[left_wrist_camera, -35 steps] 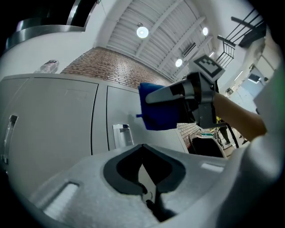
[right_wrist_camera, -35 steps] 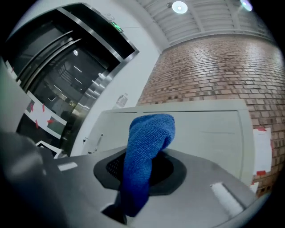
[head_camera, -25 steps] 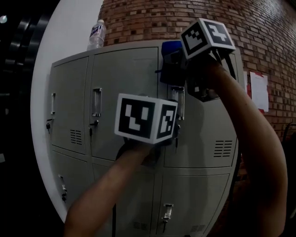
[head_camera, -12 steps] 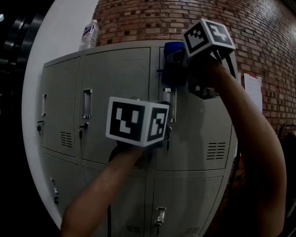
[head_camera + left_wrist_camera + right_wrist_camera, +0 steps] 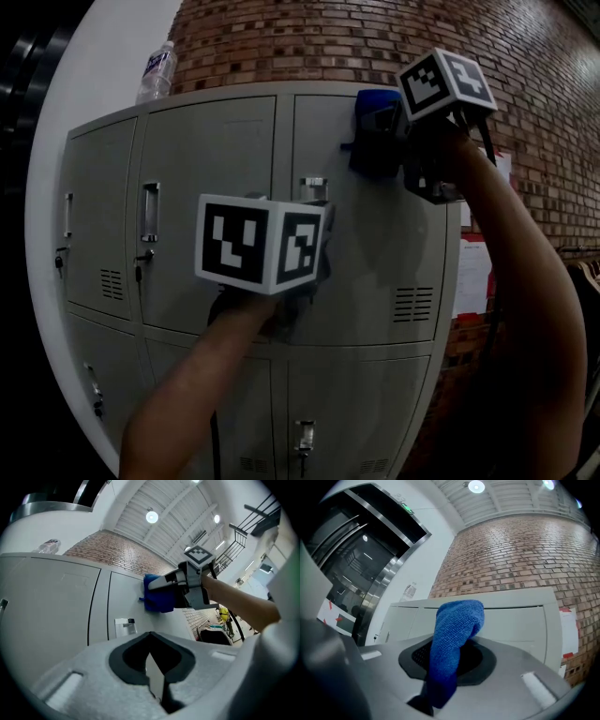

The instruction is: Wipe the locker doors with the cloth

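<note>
A bank of grey locker doors (image 5: 216,169) stands against a brick wall. My right gripper (image 5: 401,141) is raised to the upper right door (image 5: 394,244) and is shut on a blue cloth (image 5: 375,131), which is pressed against the top of that door. In the right gripper view the cloth (image 5: 452,644) hangs over the jaws of the right gripper (image 5: 443,677). My left gripper (image 5: 281,300) hovers lower, in front of the middle doors, its jaws hidden behind its marker cube. Its own view shows the left gripper (image 5: 156,679) shut on nothing, and the cloth (image 5: 159,597) higher up.
A plastic water bottle (image 5: 155,70) stands on top of the lockers at the left. Metal handles (image 5: 147,211) stick out from the doors. A brick wall (image 5: 309,42) rises behind, with paper notices (image 5: 473,272) to the right of the lockers.
The right gripper has slid the cloth to the right along the top of the upper right door, away from its handle. The left gripper has stayed low near the middle.
</note>
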Motion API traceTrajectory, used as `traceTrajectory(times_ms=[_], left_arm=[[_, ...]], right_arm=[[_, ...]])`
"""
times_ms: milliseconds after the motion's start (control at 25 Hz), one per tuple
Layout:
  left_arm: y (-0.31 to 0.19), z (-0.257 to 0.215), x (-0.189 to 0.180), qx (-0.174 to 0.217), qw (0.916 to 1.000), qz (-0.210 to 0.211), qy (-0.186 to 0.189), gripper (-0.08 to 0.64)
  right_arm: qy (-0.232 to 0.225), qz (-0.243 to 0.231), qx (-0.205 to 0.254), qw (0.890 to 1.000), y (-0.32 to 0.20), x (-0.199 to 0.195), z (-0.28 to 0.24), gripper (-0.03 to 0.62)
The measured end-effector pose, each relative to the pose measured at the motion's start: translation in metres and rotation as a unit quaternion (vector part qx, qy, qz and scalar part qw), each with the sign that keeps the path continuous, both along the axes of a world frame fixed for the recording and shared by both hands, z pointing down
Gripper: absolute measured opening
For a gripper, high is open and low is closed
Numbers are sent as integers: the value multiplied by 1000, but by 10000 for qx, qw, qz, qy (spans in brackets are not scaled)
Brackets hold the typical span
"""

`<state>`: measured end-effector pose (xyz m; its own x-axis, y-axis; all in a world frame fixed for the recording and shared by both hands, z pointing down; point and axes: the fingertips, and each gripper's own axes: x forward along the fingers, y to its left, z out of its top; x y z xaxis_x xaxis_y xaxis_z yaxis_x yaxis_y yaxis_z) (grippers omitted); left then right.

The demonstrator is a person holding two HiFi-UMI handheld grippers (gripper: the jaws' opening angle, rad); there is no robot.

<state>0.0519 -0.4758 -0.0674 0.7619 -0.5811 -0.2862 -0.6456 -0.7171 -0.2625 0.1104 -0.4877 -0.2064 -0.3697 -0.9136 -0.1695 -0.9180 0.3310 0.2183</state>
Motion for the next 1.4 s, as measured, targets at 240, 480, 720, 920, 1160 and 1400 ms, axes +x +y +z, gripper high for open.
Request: traceTrajectory(times_ms=[240,480,720,920,1160,1400], left_arm=[[3,1,11,3,10000,74,33,3],[5,3,20,-42,10000,73,53,3],[7,6,21,-93,9999,-8,69,3],[13,13,27,-97,9999,-63,13,3],[22,36,36,-133,9997,-221,49,3],[22,77,28,-281,9975,-649,87,3]], right_arm=[[-122,205,25,9997,12,40,-1,86],[-234,402,23,9989,21,79,-1,86],[-421,594,34,9973,34,105,1,86],[-332,303,90,9989,46,87,11,86],[-76,129,528,9985,64,54,50,89],[396,-611,599,9955,63,8,129,91]])
